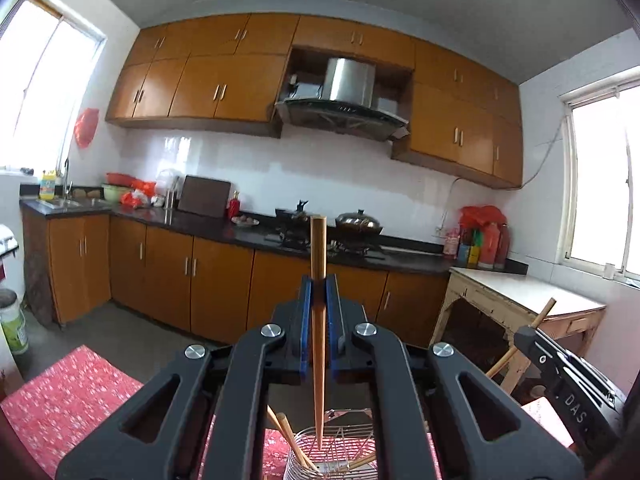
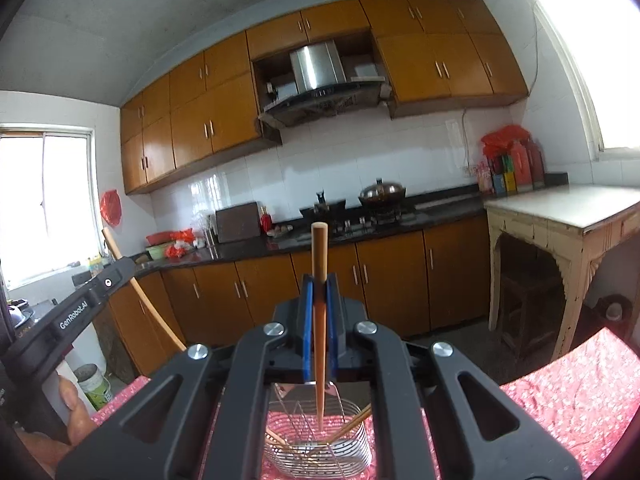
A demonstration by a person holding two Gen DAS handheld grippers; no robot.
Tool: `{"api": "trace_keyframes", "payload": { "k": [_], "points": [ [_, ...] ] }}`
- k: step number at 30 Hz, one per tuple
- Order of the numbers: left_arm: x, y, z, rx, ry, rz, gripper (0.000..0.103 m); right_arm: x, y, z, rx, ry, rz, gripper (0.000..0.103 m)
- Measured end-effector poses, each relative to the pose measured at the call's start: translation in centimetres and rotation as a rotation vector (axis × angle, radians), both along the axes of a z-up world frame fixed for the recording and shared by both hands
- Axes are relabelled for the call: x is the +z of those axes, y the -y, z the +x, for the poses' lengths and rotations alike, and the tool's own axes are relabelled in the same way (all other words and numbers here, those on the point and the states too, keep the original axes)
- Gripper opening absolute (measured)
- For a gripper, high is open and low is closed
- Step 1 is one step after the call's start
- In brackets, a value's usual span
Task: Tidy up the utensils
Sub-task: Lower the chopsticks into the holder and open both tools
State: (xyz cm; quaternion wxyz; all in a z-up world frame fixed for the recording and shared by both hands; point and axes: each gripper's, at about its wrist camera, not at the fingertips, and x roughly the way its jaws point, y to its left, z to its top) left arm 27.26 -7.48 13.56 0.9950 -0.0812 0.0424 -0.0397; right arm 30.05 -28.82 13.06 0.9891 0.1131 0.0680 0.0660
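- Left wrist view: the left gripper [image 1: 319,280] sits at the centre of the frame with its blue-padded fingers [image 1: 305,320] clamped on a wooden chopstick [image 1: 318,320], which stands near upright, blunt end up over the stove line and thin tip down
- That tip hangs inside the mouth of the wire utensil basket [image 1: 332,456] at the bottom centre, which stands on the red patterned tablecloth [image 1: 68,392]; whether the tip touches the basket floor cannot be told
- Other chopsticks [image 1: 290,442] already lean in the basket, left of the held one
- At the lower right edge the right gripper [image 1: 528,336] shows from the side with a second chopstick [image 1: 540,314] sticking out of it at a slant
- Right wrist view: the right gripper [image 2: 319,280] is likewise closed on its own chopstick [image 2: 319,320], tip down over the same wire basket [image 2: 320,452] at the bottom centre, a little above the chopsticks lying inside
- At the left edge the left gripper [image 2: 120,270] appears in side view, held by the person's hand [image 2: 72,412], its chopstick [image 2: 140,292] slanting down to the right
- Judged step: both chopsticks are held over the basket, ready for dropping in
- Judged next move: each tip should be lowered well below the rim, then the fingers parted so the stick slides down and leans with the rest; letting go too high may let it bounce off the wires onto the cloth
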Motion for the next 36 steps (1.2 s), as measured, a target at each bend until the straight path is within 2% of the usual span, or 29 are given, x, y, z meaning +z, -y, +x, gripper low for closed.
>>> {"api": "trace_keyframes", "payload": {
  "k": [7, 14, 19, 23, 25, 29, 33, 36],
  "points": [
    [-2.9, -0.5, 2.6, -0.002, -0.078, -0.021, 0.007, -3.8, 0.8, 4.0, 0.035, -0.105, 0.071, 0.008],
    [-5.2, -1.3, 3.7, -0.003, -0.163, -0.023, 0.007, -7.2, 0.8, 6.1, 0.066, -0.210, 0.122, 0.008],
    [-5.8, -1.2, 3.8, -0.007, -0.179, 0.004, 0.007, -8.9, 0.9, 6.9, 0.064, -0.263, 0.136, 0.008],
    [-5.5, -1.3, 4.0, -0.006, -0.199, 0.001, 0.007, -9.2, 1.1, 7.0, 0.031, -0.280, 0.135, 0.017],
    [-5.2, -1.7, 4.2, -0.006, -0.215, -0.011, 0.007, -9.0, 1.5, 6.7, 0.007, -0.276, 0.136, 0.032],
    [-4.4, -2.7, 4.0, 0.005, -0.228, -0.034, 0.009, -8.4, 2.7, 5.9, -0.037, -0.255, 0.125, 0.040],
    [-3.6, -3.5, 2.8, 0.021, -0.215, -0.054, 0.034, -7.8, 3.7, 4.4, -0.066, -0.239, 0.126, 0.042],
    [-2.9, -4.0, 1.6, 0.034, -0.197, -0.044, 0.035, -7.6, 4.2, 3.0, -0.082, -0.231, 0.127, 0.043]
  ]
}}
